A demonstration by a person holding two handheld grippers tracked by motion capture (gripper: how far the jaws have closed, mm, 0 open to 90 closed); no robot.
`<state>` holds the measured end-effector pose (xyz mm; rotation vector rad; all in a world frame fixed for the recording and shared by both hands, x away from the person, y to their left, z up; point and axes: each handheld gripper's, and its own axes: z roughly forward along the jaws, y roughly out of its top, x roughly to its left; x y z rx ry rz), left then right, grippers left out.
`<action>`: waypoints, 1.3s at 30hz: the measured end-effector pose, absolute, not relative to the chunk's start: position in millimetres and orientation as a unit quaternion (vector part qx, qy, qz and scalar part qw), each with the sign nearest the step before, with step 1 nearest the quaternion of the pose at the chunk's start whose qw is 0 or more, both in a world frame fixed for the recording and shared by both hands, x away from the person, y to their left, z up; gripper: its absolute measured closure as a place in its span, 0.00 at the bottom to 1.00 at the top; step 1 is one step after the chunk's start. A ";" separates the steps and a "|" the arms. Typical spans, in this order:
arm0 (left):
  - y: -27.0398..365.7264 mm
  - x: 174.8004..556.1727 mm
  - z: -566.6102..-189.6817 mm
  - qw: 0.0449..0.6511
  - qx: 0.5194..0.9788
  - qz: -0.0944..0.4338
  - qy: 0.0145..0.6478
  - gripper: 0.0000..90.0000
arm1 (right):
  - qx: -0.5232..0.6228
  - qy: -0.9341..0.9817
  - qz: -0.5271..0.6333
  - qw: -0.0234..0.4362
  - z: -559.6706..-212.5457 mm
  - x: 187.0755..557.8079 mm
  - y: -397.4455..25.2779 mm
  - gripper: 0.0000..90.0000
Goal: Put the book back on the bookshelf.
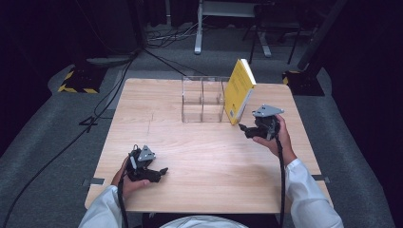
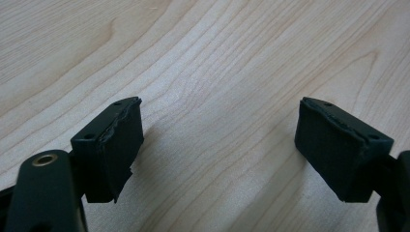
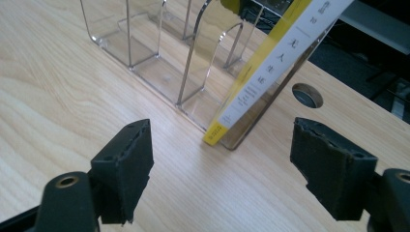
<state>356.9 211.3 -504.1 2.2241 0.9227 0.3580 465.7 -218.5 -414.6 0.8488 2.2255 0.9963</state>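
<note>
A yellow book [image 1: 239, 90] stands tilted in the right end of a clear acrylic rack [image 1: 202, 98] at the back of the table; its spine [image 3: 270, 67] leans to the right. My right gripper [image 1: 243, 128] hovers just in front of the book, open, with nothing between its fingers [image 3: 123, 169]. My left gripper [image 1: 164, 171] rests near the front left of the table, open over bare wood, its pads [image 2: 116, 145] wide apart.
The wooden table [image 1: 204, 156] has a round cable hole [image 3: 307, 94] behind the book. Beyond the table lie grey floor, cables and a desk frame [image 1: 228, 23]. The rack's left slots hold nothing.
</note>
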 end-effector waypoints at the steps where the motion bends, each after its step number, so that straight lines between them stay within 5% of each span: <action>1: 211.3 356.9 -504.1 0.346 0.857 0.138 0.356 0.20 | 0.316 0.830 0.368 0.274 -414.5 463.9 -219.5 0.26; 39: 211.1 357.2 -504.4 0.347 0.855 0.137 0.360 0.20 | 0.258 0.874 0.314 0.266 -446.5 379.5 -267.4 0.27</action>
